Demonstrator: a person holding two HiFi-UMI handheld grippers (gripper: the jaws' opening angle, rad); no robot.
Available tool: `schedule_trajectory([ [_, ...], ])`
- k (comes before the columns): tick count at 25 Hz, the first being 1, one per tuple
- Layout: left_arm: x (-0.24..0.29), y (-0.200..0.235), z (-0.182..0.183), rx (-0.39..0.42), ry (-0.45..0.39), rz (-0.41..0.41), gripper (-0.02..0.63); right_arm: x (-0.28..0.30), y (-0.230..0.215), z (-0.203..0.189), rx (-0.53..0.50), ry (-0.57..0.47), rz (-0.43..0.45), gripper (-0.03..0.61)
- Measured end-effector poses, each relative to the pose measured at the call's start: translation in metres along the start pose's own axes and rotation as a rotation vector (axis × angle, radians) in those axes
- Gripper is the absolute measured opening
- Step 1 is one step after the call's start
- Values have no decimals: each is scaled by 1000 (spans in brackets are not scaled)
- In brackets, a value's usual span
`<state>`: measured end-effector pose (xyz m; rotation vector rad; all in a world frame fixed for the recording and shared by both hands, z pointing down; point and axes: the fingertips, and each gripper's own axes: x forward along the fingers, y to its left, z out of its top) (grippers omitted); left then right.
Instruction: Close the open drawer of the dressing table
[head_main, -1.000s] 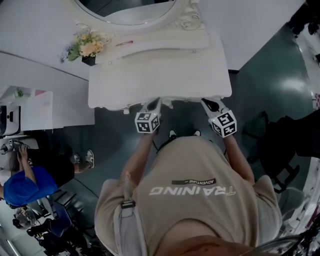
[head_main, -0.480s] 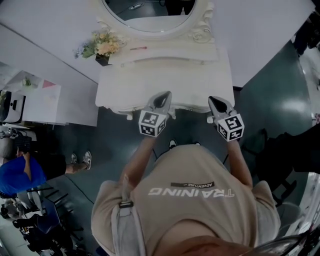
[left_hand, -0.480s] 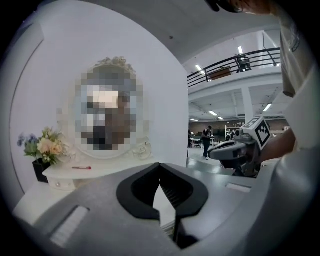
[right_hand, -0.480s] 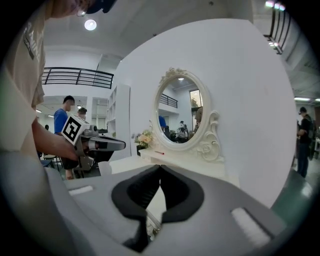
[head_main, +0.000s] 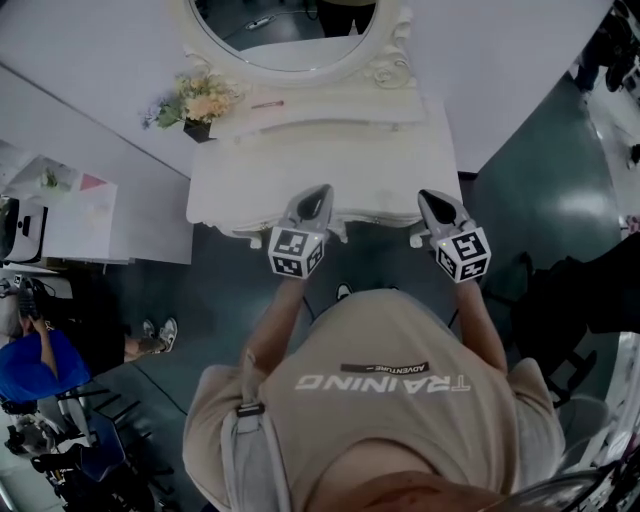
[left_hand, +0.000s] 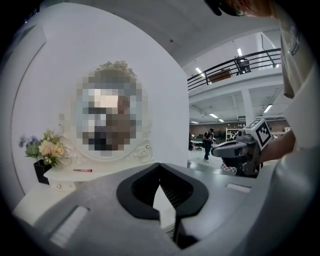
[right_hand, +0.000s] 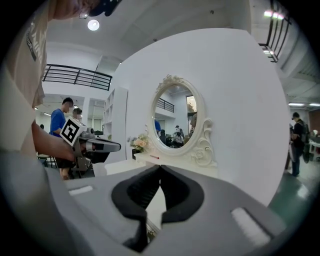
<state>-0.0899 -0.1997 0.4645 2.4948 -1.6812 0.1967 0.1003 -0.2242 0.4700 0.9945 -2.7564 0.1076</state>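
Dressing table (head_main: 300, 175): white, with a flat matt top and a scalloped front edge, set against a white wall directly before the person. Its drawer sits below the front edge and cannot be made out from above. Mirror (head_main: 290, 30): oval, in a carved scrollwork frame. Flowers (head_main: 200, 100): pale bouquet in a dark square pot at the rear left. Pen (head_main: 267, 103): slim and red, lying on the raised back shelf. Left gripper (head_main: 318, 192): grey shell and ribbed black pads, tips pressed together on nothing, poised over the front edge. Right gripper (head_main: 432, 197): likewise closed and empty, over the same edge.
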Motion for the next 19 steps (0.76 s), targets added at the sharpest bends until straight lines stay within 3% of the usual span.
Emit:
schedule_trajectory([
  [19, 13, 9, -27, -21, 45, -23, 0, 2, -4, -18, 23, 12, -31, 5],
])
